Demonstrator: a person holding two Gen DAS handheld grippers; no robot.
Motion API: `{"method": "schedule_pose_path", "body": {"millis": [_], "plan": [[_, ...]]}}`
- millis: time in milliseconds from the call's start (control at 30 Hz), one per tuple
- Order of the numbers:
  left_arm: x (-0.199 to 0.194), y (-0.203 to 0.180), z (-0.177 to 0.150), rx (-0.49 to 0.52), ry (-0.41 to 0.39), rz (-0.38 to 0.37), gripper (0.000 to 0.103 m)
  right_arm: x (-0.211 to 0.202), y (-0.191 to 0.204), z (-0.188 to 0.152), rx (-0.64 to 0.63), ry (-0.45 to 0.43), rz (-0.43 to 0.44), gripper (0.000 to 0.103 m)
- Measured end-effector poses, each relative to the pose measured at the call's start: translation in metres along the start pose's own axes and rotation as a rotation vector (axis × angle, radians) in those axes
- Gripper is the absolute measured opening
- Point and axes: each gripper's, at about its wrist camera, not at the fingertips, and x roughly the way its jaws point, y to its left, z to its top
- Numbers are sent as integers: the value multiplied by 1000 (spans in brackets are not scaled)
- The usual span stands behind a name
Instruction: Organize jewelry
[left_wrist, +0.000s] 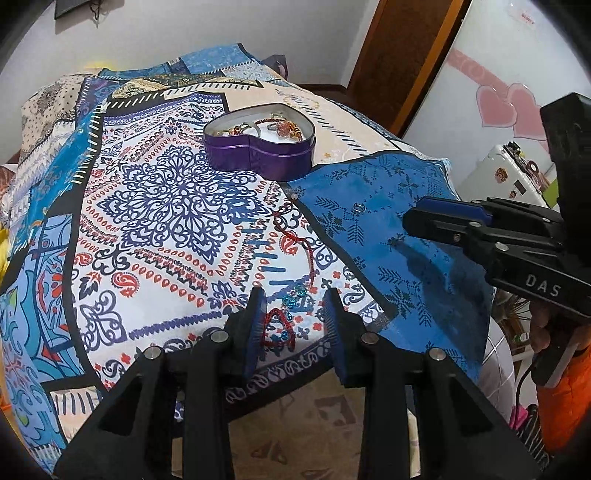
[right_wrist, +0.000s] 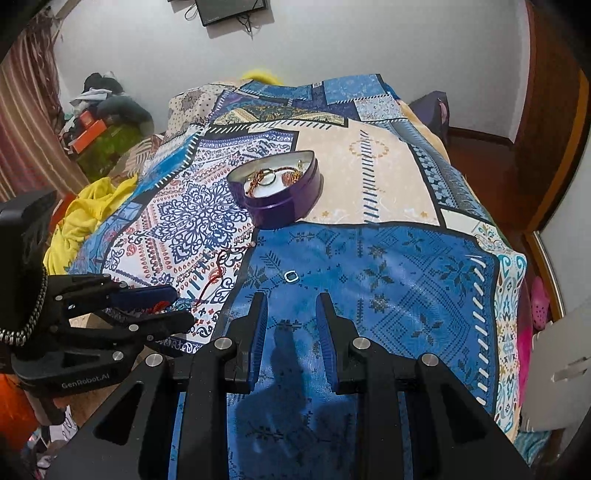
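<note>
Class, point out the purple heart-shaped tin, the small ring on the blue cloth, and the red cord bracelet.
purple heart-shaped tin (left_wrist: 258, 157), left wrist view, front wall.
small ring (right_wrist: 291, 276), right wrist view, its band.
red cord bracelet (left_wrist: 277, 329), left wrist view, its loop.

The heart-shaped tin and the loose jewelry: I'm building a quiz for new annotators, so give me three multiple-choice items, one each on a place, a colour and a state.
1. Where does the small ring lie?
A. inside the tin
B. on the blue patch of the bedspread
C. between the left gripper's fingers

2. What colour is the outer wall of the heart-shaped tin?
A. purple
B. red
C. green

3. How does the left gripper stand?
A. shut on the ring
B. shut on the tin's rim
C. open over the red beaded bracelet

Answers:
1. B, the ring sits alone on the bedspread, ahead of the open right gripper.
2. A, its side wall shows purple in both views.
3. C, its jaws are apart with the red beaded bracelet lying on the cloth between them.
</note>
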Motion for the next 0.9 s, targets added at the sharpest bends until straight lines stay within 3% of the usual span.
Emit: {"method": "schedule_pose_path", "body": {"millis": [67,167,233,767,800,867,900], "plan": [[1,0,-1,-1,-5,4,26,3,0,-1,2,5,1,24],[0,2,-3,-5,-11,36,8,7,0,-2,6,13,6,24],[0,6,-3,-21,-11,30,6,11,1,-3,3,21,8,24],[-9,20,14,-48,-56,65,6,34,9,1,-63,-13,-37,24],[-10,20,16,-49,-64,65,6,34,10,-1,-65,-22,-44,22],[-13,20,19,-48,-77,65,6,36,10,-2,-71,-31,-57,10],[-14,20,21,-47,-83,65,6,37,10,-2,-70,-30,-57,10]]}}
